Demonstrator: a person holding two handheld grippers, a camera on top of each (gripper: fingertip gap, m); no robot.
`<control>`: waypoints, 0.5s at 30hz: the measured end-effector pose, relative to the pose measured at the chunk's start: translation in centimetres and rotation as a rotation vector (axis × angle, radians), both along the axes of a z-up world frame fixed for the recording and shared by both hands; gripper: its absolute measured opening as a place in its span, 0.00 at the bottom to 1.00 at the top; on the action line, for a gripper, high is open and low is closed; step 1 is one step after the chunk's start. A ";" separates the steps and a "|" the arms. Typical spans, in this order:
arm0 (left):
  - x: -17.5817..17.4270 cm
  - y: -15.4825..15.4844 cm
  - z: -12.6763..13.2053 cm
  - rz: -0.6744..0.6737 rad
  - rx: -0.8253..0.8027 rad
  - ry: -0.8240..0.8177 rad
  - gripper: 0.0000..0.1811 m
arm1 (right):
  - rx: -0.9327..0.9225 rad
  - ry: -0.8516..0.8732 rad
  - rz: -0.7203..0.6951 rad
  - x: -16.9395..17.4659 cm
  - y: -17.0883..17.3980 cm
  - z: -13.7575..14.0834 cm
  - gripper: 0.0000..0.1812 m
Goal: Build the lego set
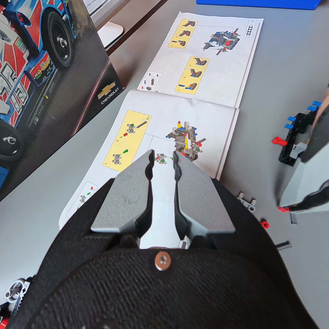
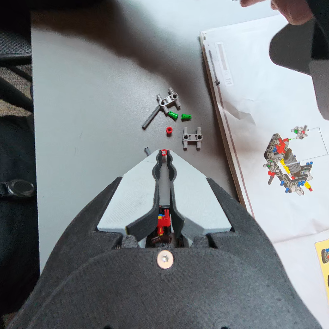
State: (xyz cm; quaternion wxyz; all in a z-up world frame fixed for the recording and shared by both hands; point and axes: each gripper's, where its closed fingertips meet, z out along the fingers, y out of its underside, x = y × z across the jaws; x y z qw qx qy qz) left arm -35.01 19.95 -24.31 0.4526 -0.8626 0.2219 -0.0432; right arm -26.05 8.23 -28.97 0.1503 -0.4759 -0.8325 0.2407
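Grey surface (image 2: 89, 80) with loose parts beside the instruction booklet (image 2: 267, 99): right claw (image 2: 164, 152) pinches a tiny red bush (image 2: 163, 153) at its very tips, likely to pop out and roll off, while left claw (image 1: 162, 156) hovers narrow-gapped and empty over the booklet.

left gripper (image 1: 163, 156) parted, above instruction booklet (image 1: 178, 114)
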 end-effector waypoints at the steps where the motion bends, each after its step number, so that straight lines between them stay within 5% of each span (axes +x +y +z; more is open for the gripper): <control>1: 0.0 0.0 0.0 -0.003 -0.002 0.001 0.10 | -0.011 -0.004 -0.032 -0.3 0.3 -0.1 0.01; 4: 0.9 -0.5 -0.1 -0.062 -0.010 -0.006 0.10 | -0.102 -0.018 -0.089 -0.7 0.4 0.1 0.06; 7: 3.7 -2.6 -0.1 -0.266 -0.046 -0.024 0.04 | -0.142 -0.030 -0.111 -0.6 0.6 0.2 0.26; 10: 6.6 -5.6 -0.5 -0.482 -0.086 -0.010 0.00 | -0.121 -0.027 -0.103 -0.2 1.0 0.0 0.24; 15: 7.8 -7.5 -3.3 -0.583 -0.203 0.089 0.00 | -0.055 -0.042 -0.084 0.6 0.8 -0.9 0.23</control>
